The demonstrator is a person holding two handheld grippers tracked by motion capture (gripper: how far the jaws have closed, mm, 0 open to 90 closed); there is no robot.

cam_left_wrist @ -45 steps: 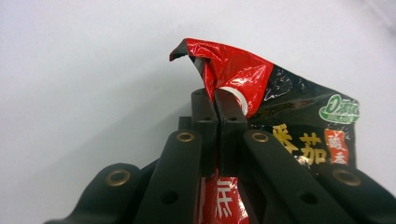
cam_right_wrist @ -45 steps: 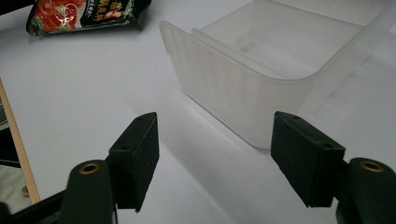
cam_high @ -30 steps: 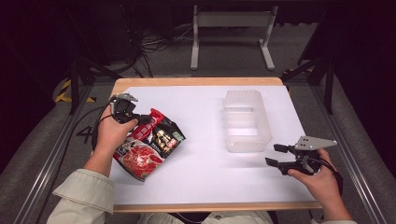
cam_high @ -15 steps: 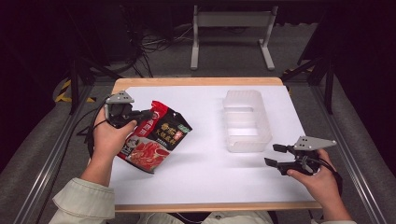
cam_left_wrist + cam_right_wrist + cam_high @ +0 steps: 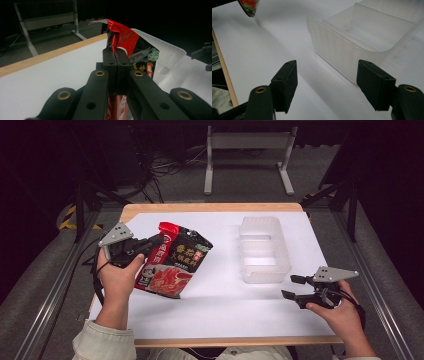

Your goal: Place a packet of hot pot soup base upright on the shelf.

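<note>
The fingers (image 5: 110,62) of the left gripper (image 5: 150,244) are clenched on the red top edge of a red and black food packet (image 5: 175,260), which is held lifted and tilted over the white table cover (image 5: 220,305), its body hanging down and to the near side of the fingers. The fingers (image 5: 287,77) of the right gripper (image 5: 295,287) are spread wide with nothing between them, held low over the cover. Just beyond those open fingers a clear plastic bin (image 5: 263,249) is seen, standing upright, apart from them. The packet is well apart from the right gripper, on the far side of the bin's near corner.
</note>
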